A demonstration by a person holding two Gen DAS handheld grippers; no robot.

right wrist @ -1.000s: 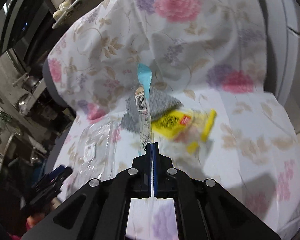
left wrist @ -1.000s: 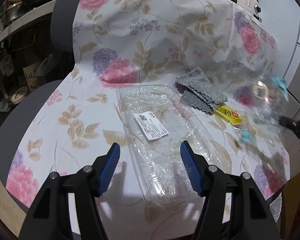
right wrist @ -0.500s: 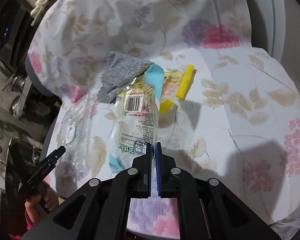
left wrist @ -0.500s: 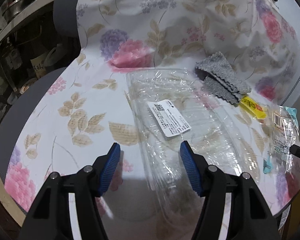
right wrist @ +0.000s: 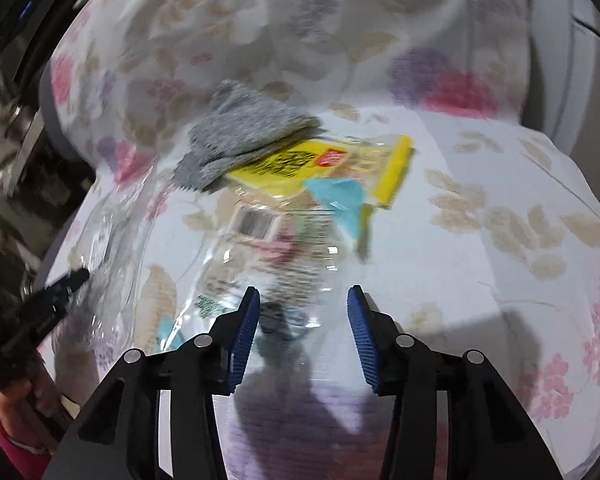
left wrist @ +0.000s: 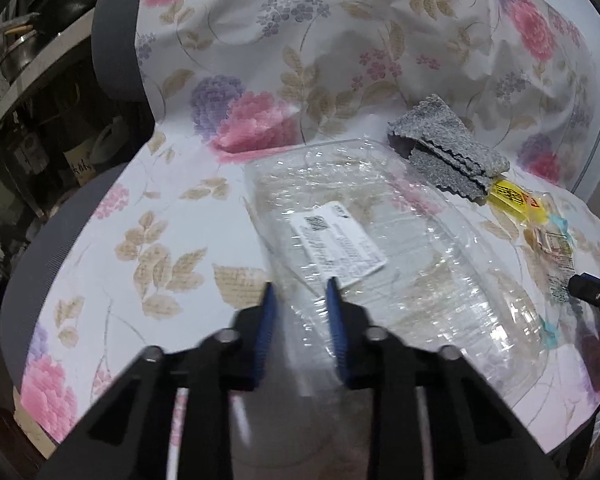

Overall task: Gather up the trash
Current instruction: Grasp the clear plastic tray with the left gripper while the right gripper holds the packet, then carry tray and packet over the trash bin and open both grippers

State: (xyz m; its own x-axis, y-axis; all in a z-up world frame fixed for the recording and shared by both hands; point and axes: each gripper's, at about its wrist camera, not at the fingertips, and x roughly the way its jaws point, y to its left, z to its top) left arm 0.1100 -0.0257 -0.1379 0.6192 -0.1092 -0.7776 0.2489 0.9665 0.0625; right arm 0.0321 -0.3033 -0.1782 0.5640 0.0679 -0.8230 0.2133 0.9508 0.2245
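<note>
Fingers first: our left gripper (left wrist: pixel 299 292) has its blue fingers (left wrist: pixel 269 312) closing, now narrow, around the near edge of the clear plastic tray (left wrist: pixel 404 280); whether they press it yet we cannot tell. Our right gripper (right wrist: pixel 302 300) is opening its fingers (right wrist: pixel 247 320), and the clear wrapper (right wrist: pixel 260 248) lies loose between and just past them on the flowery cloth (right wrist: pixel 480 240). Farther past sit a yellow packet (right wrist: pixel 300 160) and a gray rag (right wrist: pixel 244 132).
</note>
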